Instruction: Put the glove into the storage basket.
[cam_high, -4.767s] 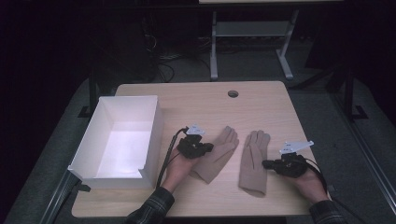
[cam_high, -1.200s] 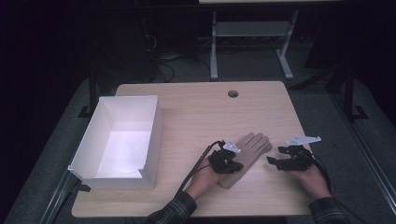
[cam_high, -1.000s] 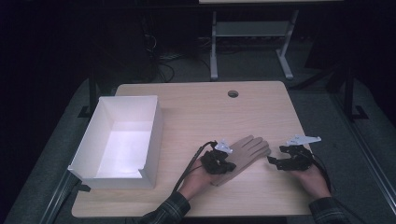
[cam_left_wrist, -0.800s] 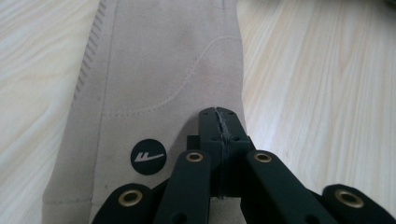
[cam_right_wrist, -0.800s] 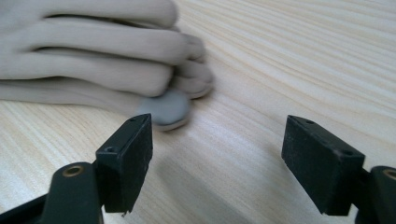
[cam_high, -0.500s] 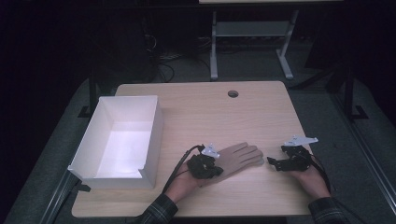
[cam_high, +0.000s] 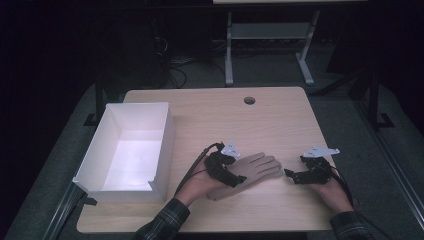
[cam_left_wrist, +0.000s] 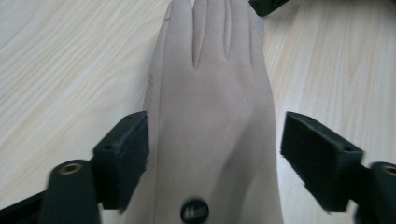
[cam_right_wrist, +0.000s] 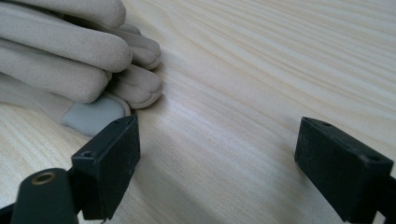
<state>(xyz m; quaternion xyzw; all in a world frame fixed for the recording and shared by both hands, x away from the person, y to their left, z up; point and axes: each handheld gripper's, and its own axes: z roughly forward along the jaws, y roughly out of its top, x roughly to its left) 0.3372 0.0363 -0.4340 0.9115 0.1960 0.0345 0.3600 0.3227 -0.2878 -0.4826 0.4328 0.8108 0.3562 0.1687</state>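
Note:
Two beige gloves lie stacked on the wooden table, fingers pointing right. In the left gripper view the top glove runs between the jaws, with a small dark button near its cuff. My left gripper is open over the cuff end, one jaw on each side of the glove. My right gripper is open just right of the fingertips. In the right gripper view the stacked glove fingers lie to the upper left, and bare wood shows between the open jaws.
A white open box stands at the table's left side, close to my left forearm. A round cable hole sits near the far edge. Black cables trail from both grippers. A metal frame stands on the dark floor beyond the table.
The gloves, side by side earlier, now lie stacked. Over the last second my left gripper slid left and nearer the person, and the gloves shifted left with it. The right gripper barely moved.

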